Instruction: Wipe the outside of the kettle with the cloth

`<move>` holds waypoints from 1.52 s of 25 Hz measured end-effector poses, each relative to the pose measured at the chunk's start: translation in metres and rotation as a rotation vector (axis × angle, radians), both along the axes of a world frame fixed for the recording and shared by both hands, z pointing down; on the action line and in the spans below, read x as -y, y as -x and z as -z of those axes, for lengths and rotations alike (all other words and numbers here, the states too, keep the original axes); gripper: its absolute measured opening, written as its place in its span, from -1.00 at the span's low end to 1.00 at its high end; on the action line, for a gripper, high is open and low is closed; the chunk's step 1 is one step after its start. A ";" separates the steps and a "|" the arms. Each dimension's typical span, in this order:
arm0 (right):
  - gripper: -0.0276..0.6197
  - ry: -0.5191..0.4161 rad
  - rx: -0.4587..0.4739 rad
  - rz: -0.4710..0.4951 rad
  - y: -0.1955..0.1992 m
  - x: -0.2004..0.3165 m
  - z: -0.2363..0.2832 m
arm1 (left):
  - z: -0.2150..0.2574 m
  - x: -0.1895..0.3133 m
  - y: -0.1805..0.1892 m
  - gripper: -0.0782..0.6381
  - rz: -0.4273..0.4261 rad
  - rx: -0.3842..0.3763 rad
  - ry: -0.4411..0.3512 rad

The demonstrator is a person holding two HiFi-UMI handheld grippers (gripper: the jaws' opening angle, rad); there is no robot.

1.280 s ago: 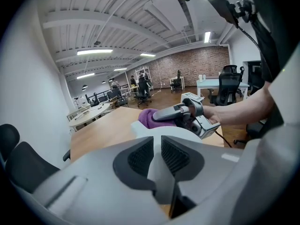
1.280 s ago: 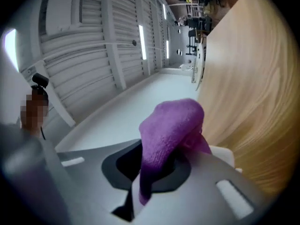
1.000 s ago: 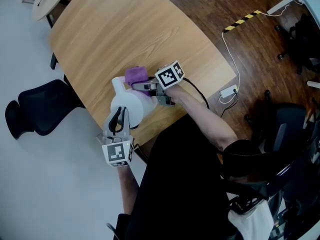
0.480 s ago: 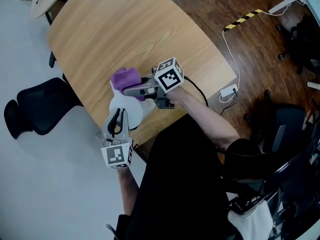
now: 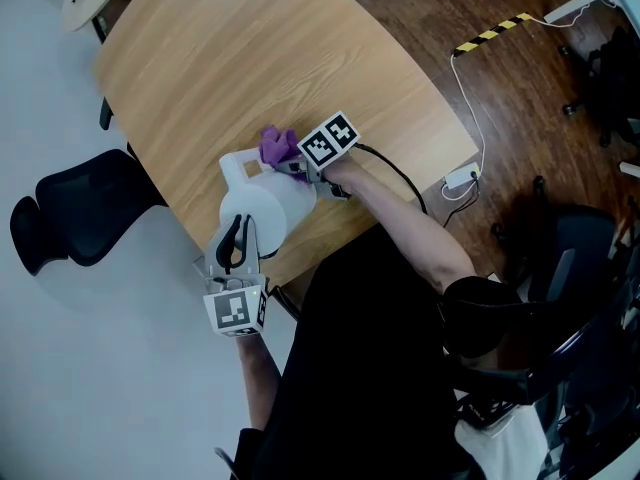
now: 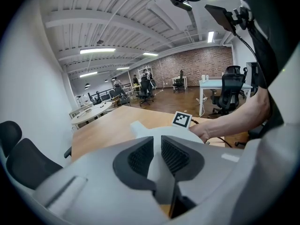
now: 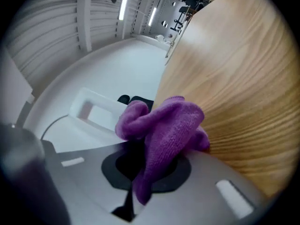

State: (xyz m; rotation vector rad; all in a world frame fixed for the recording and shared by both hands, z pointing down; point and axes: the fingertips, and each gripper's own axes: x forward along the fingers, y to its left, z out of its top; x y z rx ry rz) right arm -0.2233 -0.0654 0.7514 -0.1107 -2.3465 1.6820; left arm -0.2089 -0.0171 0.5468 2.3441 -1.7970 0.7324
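Observation:
A white kettle (image 5: 262,208) stands near the front edge of the wooden table (image 5: 250,58). My left gripper (image 5: 235,240) is shut on a thin white part at the kettle's near side, which looks like its handle. In the left gripper view that white strip sits between the pads (image 6: 176,156), with the kettle (image 6: 161,131) beyond them. My right gripper (image 5: 292,166) is shut on a bunched purple cloth (image 5: 279,147) held against the kettle's far right side. In the right gripper view the cloth (image 7: 164,128) fills the jaws beside the white kettle (image 7: 93,111).
The kettle is close to the table's front edge. A black office chair (image 5: 80,218) stands on the floor to the left. A white power adapter with its cable (image 5: 458,180) and yellow-black tape (image 5: 490,35) lie on the wooden floor to the right.
My right gripper carried the cloth up and left over the kettle's top, then dropped back down to its far right side. The left gripper and the kettle stayed still.

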 end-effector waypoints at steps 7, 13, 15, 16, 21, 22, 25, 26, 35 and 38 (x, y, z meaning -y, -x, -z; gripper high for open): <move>-0.85 -0.351 -0.410 0.103 -0.017 0.005 -0.041 | -0.003 -0.003 0.000 -0.42 0.031 -0.003 0.001; -0.85 0.047 0.409 -0.068 -0.046 0.000 0.161 | 0.003 -0.001 -0.006 -0.43 0.049 0.008 0.010; -0.85 0.132 0.524 -0.082 -0.052 -0.007 0.184 | 0.003 -0.002 -0.005 -0.44 0.055 0.010 0.009; -0.85 0.137 0.516 -0.091 -0.052 -0.008 0.178 | 0.003 -0.004 -0.004 -0.44 0.058 0.009 0.008; -0.85 0.155 0.272 -0.136 -0.043 -0.011 0.096 | 0.003 -0.005 -0.005 -0.44 0.058 0.006 0.003; -0.85 0.110 0.164 -0.130 -0.040 -0.011 0.069 | 0.003 -0.005 -0.004 -0.44 0.060 0.007 0.002; -0.85 -0.041 -0.180 -0.087 -0.039 -0.011 -0.014 | 0.003 -0.006 -0.005 -0.44 0.066 0.008 0.004; -0.85 -0.069 -0.252 -0.073 -0.040 -0.011 -0.031 | 0.002 -0.006 -0.006 -0.44 0.068 0.007 0.004; -0.85 -0.235 -0.294 -0.105 -0.057 -0.006 -0.014 | 0.005 -0.012 -0.018 -0.44 0.043 -0.041 0.043; -0.84 -0.494 -0.163 -0.081 -0.073 -0.013 0.038 | 0.014 -0.011 -0.018 -0.40 0.017 -0.048 0.035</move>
